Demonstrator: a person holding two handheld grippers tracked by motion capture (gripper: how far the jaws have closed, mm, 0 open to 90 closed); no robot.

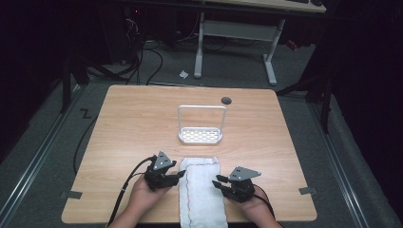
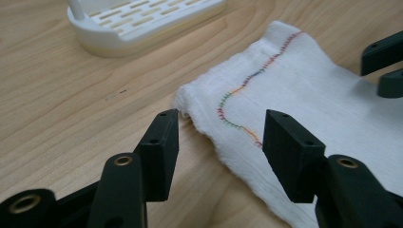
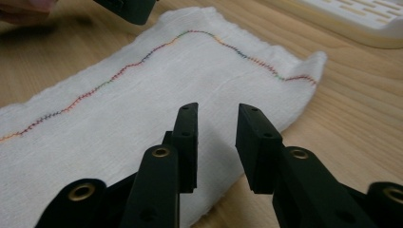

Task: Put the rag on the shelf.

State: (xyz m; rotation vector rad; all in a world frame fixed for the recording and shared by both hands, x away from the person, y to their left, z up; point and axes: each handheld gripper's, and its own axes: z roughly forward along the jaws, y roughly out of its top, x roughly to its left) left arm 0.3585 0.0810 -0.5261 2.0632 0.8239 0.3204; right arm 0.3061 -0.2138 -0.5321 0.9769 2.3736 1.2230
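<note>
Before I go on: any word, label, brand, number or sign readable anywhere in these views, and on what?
None: no readable text in any view.
White cloth: a wavy line of multicoloured stitching, no letters.
White slotted rack: plain, no brand mark visible.
Left gripper and right gripper: black jaws with screw holes, no markings.
Wooden table: bare grain, a dark round cap at the far edge, unmarked.

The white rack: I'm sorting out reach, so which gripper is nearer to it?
Left, by a little. The left gripper sits at the towel's left edge, below and left of the white rack. The right gripper sits at the towel's right edge, slightly farther back.
</note>
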